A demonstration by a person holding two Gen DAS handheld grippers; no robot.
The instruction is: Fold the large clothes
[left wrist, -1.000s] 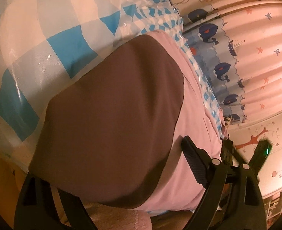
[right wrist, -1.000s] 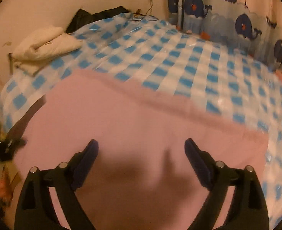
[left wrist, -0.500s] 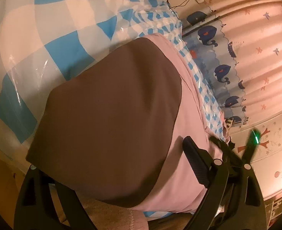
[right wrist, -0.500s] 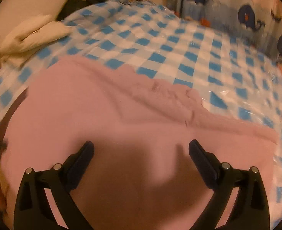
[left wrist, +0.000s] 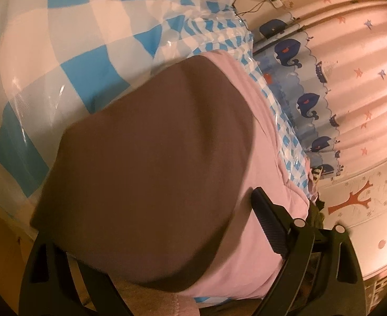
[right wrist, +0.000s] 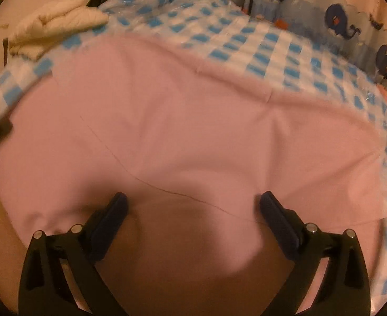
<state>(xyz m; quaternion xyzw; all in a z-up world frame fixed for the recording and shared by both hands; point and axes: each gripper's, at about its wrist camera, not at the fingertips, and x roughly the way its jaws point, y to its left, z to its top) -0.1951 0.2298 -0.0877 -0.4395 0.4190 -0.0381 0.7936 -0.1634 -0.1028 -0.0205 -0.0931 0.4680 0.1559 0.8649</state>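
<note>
**A:** My right tool [right wrist: 192, 209] stands wide, jaws spread nearly as far as they go and gripping nothing; the pink cloth [right wrist: 193, 121] lies flat under and between the fingers. The left tool [left wrist: 151, 226] is wide as well. I see only its right finger [left wrist: 268, 226] clearly, since the brown panel [left wrist: 151, 158] of the garment covers the other side, and I can't see anything pinched there.

**B:** Where does the garment sit?

**A:** Spread over the near part of the bed [right wrist: 272, 44], on the blue-checked plastic cover. The brown part hangs at the near left edge of the bed, and some pink fabric droops over that edge below my left tool.

**B:** So what worries you?

**A:** Three things, I think. If I close the right tool on flat cloth, I may take one layer only, or bunch up a ridge, and the fold comes out crooked. The cover looks slick, so a pull from one side could drag the whole garment, and the overhanging part could carry it off the near edge. There's also a loose thread [right wrist: 146, 181] just ahead of the right fingers that could snag.

**B:** And the folded white quilt [right wrist: 54, 23]?

**A:** At the far left corner, well apart from the garment. No trouble there.
</note>
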